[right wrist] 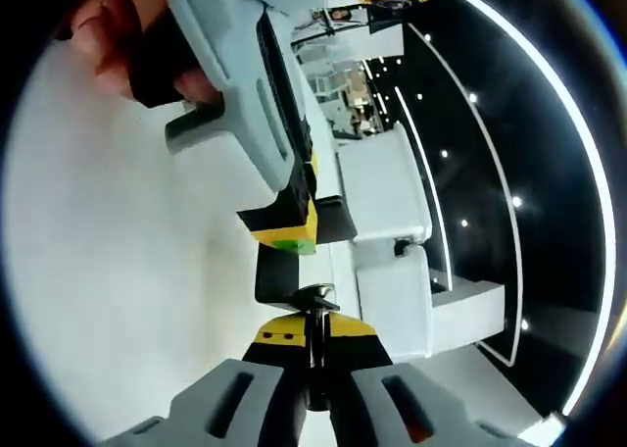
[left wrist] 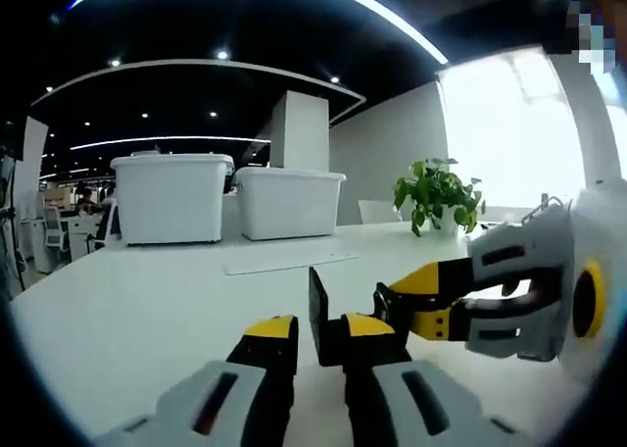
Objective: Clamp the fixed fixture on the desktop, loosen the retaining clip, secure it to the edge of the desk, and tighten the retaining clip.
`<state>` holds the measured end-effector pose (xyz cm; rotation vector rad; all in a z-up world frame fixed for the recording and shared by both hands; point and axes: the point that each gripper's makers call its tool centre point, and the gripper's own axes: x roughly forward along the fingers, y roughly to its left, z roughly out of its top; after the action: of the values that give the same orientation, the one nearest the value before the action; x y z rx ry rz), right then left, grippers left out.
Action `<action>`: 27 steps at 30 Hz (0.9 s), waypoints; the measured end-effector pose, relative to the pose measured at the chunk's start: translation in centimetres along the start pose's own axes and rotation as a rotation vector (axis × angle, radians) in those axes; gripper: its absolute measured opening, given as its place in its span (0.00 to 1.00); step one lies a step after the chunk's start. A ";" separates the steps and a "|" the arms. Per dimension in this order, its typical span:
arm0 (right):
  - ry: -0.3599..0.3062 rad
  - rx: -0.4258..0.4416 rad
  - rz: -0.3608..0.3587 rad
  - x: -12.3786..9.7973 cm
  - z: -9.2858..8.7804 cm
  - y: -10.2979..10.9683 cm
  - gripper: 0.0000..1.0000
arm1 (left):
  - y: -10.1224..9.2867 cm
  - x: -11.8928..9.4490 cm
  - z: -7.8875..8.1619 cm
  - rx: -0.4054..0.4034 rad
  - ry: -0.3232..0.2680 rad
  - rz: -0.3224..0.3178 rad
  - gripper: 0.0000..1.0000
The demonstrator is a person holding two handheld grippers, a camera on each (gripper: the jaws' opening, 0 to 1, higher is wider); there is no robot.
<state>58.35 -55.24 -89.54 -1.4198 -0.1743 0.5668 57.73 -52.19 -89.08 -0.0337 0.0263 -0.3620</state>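
The small black metal clamp fixture [left wrist: 328, 331] stands on the white counter [left wrist: 147, 310], pinched between the yellow-tipped jaws of the left gripper [left wrist: 318, 331]. The right gripper [right wrist: 315, 341] comes in from the side, clenched on the fixture's thin black retaining-clip screw [right wrist: 315, 305]. Best play now, I'd say: left holds the body dead steady while right rolls about the screw's axis, without slipping off its head.
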 end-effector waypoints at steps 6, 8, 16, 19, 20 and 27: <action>-0.007 0.053 -0.004 -0.5 -0.7 -0.8 0.02 | -2.0 -1.1 0.4 0.021 -0.010 -0.029 0.19; -0.004 0.070 -0.012 -0.8 -1.3 -1.3 0.02 | -2.4 -1.3 0.0 0.003 0.008 -0.062 0.21; -0.014 0.157 -0.046 -2.7 -2.9 -3.1 0.02 | -5.2 -7.2 4.1 0.047 -0.104 -0.094 0.28; -0.033 0.184 -0.046 -4.5 -2.8 -3.5 0.02 | -6.0 -9.3 4.9 -0.037 -0.125 -0.126 0.34; -0.042 0.197 -0.047 -5.2 -2.7 -3.7 0.02 | -6.4 -11.1 5.2 -0.084 -0.134 -0.141 0.34; -0.122 0.324 -0.096 -12.9 -1.9 -4.5 0.02 | -9.5 -19.6 4.2 -0.210 -0.086 -0.199 0.32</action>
<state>49.36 -63.17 -82.77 -1.0585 -0.2353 0.5738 36.17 -54.03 -84.19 -0.2609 -0.0247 -0.5549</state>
